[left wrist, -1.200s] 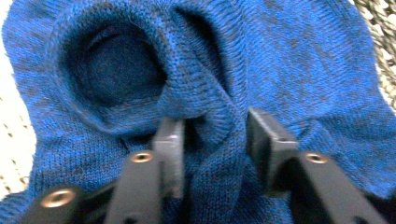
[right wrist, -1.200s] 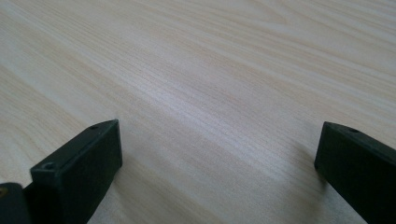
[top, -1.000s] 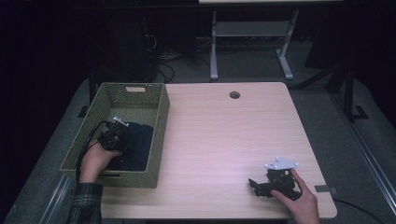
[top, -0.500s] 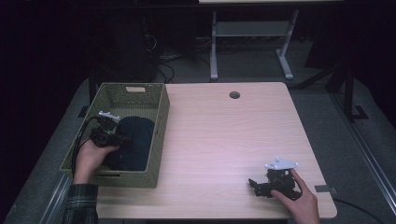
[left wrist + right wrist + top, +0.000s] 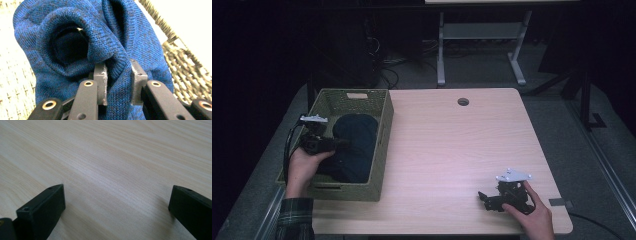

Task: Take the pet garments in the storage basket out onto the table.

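Gripping a fold of the blue knit garment [image 5: 75, 50], left gripper [image 5: 117, 82] is clamped tight inside the basket [image 5: 384, 130]. Garment's bulk runs toward 12 o'clock from the jaws. Right gripper [image 5: 492, 199] rests w/ jaws apart, far off at 4 o'clock on the table [image 5: 452, 150]

The basket [image 5: 382, 130] sits on the worktop's [image 5: 452, 150] left side with the sweater [image 5: 354, 145] in it; the right claw [image 5: 484, 196] rests near the front right corner.

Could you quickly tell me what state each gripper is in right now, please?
Left gripper: closed on a fold of the blue knit garment in the woven basket.
Right gripper: open, holding nothing, resting low over the wooden table.
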Motion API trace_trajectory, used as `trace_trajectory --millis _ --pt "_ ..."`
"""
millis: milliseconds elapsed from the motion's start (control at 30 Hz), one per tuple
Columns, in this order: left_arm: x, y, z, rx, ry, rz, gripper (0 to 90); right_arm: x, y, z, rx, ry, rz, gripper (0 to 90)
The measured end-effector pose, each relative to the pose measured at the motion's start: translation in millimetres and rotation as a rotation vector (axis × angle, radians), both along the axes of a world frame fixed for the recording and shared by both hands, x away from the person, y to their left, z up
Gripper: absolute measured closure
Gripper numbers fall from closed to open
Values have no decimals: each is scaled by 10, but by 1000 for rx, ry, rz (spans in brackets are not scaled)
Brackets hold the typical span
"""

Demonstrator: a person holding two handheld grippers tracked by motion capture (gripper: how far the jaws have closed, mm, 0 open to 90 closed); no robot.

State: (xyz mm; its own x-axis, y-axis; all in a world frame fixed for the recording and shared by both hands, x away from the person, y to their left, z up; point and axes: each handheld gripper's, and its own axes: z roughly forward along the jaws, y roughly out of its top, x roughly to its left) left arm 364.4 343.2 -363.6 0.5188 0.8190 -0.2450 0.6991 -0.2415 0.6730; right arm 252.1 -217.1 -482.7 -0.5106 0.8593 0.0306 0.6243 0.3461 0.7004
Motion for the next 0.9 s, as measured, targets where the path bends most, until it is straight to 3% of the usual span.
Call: trace_trajectory --millis 233,500,900 --pt "-62 71 118 -54 -84 0 721 0 0 0 0 0 0 4" --pt "-123 88 253 -101 -134 -16 722 0 0 0 0 0 0 4" --pt "-147 68 489 -112 -197 -32 722 0 -1 0 0 1 1 4"
